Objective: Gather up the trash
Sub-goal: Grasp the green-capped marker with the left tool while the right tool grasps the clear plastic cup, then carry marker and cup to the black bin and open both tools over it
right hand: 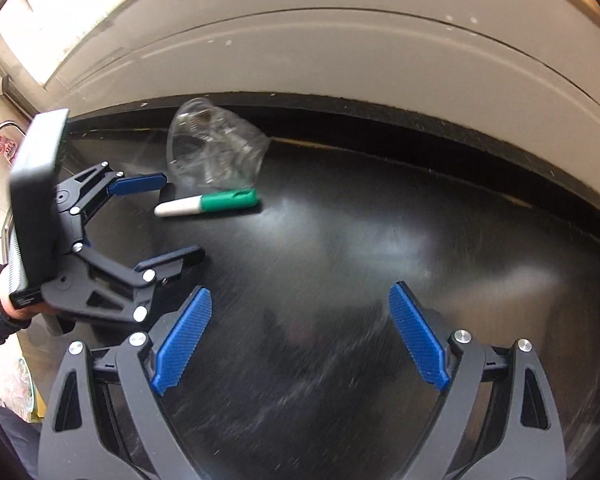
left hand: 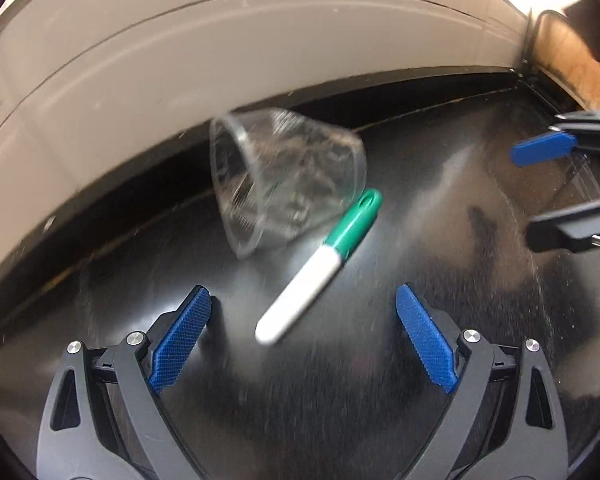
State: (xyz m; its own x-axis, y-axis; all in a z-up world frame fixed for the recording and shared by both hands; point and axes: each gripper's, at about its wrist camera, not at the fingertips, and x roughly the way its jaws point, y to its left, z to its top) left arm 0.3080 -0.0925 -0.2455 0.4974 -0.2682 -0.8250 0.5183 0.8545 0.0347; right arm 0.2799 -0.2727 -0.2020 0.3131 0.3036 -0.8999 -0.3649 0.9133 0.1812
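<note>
- Black worktop [left hand: 380, 360], glossy and scuffed, backed along its far edge by a pale wall [left hand: 220, 60].
- Clear plastic cup [left hand: 284, 176] on its side near the far edge, mouth toward the left in the left wrist view, crumpled-looking, blurred.
- Marker [left hand: 320, 264] with green cap and white barrel lying flat just in front of the cup, cap end touching or nearly touching the cup wall; cannot tell which.
- Left gripper [left hand: 304, 304] tilted down over the worktop, blue pads spread wide, nothing between them; white end of the marker just ahead of the gap, apart from both pads.
- Same gripper seen from the right wrist at the left edge, [right hand: 172, 216], held by a hand [right hand: 24, 308] in a dark quilted sleeve; jaws wide, pointing at the marker's white end, not touching it.
- Right gripper [right hand: 300, 308] also wide, empty, over bare worktop well to the right of cup and marker.
- From the left wrist, right gripper [left hand: 556, 184] visible at the right edge, jaws apart.
- Cup [right hand: 216, 148] and marker [right hand: 208, 204] both untouched, toward the far left part of the worktop in the right wrist view.
</note>
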